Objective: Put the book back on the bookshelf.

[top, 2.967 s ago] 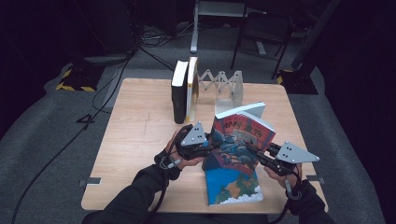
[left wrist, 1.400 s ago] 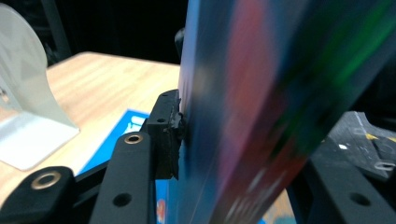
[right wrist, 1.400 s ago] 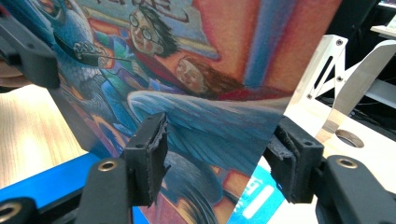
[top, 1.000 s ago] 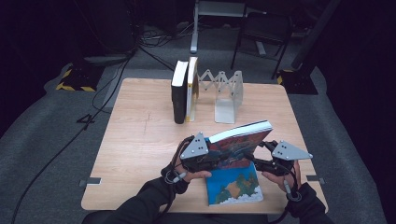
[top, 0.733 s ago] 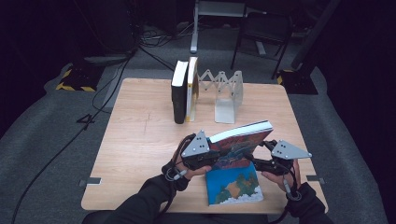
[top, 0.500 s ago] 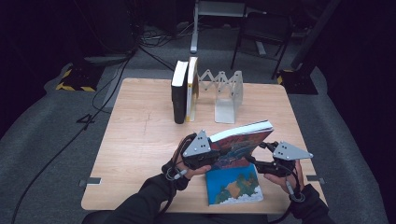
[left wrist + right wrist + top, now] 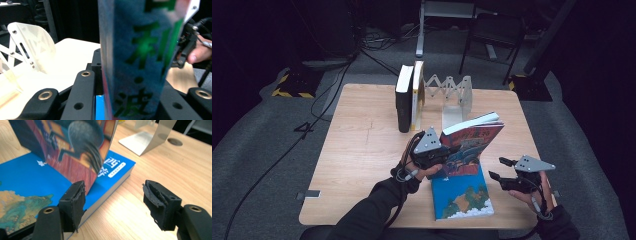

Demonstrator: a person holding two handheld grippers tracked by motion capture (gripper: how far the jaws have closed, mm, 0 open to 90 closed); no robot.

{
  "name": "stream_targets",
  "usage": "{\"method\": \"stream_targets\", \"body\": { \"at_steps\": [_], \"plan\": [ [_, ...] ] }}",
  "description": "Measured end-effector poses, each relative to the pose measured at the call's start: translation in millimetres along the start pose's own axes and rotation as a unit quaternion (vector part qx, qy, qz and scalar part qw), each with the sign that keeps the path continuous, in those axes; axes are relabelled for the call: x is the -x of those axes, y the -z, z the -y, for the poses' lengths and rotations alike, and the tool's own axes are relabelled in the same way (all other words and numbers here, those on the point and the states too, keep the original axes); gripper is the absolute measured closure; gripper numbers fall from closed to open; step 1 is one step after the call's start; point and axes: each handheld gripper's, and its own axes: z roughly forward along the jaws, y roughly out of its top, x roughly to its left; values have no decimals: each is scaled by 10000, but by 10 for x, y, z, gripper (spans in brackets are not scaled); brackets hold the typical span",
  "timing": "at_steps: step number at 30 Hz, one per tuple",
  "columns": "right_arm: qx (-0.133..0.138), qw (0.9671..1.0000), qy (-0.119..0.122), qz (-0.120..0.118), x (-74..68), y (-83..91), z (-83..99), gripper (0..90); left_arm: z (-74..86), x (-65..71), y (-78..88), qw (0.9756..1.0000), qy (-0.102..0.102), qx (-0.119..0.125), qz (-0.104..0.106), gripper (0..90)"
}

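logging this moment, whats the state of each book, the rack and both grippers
colourful book: lifted, tilted on edge, clamped at its spine
left gripper: shut on the colourful book
right gripper: open, nothing between its pads, jaws just been opening
blue book: lying flat, closed
two dark books: standing upright, side by side
folding rack: stretched out
metal bookend: upright

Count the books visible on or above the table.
4: two upright books against the accordion rack, a blue book flat near the front edge, and a red-covered book held above it in the left gripper. None looks hidden.
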Motion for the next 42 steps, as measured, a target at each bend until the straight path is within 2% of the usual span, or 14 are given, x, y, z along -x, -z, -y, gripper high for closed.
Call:
{"method": "stream_targets", "body": {
  "at_steps": [7, 13, 15, 22, 27, 31, 33, 34, 35, 37, 42],
  "plan": [
    [-237, 9996, 144, 22, -9, -60, 26, 347, -130, -125, -118, 9997, -58, -75, -212, 741],
    [-250, 9996, 92, 21, 12, -71, 41, 348, -258, -232, -128, 9990, -153, -65, -411, 742],
    [-259, 9996, 79, 23, 20, -70, 47, 349, -307, -304, -119, 9980, -208, -100, -581, 742],
    [-321, 9994, 92, -7, 22, -99, 63, 350, -384, -674, 11, 9931, -102, -36, -1166, 742],
    [-355, 9993, 113, -2, 9, -115, 67, 350, -266, -846, 105, 9879, -29, 33, -1553, 741],
    [-373, 9992, 132, 13, 8, -120, 66, 352, -50, -965, 185, 9845, 243, 23, -1739, 742],
    [-364, 9992, 128, 36, 11, -121, 65, 352, -12, -979, 193, 9842, 278, 15, -1748, 741],
    [-345, 9993, 122, 42, 13, -118, 63, 352, 95, -1002, 209, 9835, 363, -16, -1773, 741],
    [-345, 9993, 122, 42, 13, -118, 63, 352, 95, -1002, 209, 9835, 363, -16, -1773, 741],
    [-346, 9993, 116, 58, 14, -117, 62, 354, 173, -999, 241, 9832, 475, 66, -1760, 740],
    [-373, 9992, 139, 30, 7, -128, 65, 354, 267, -967, 350, 9844, 511, 132, -1679, 739]
  ]
}}
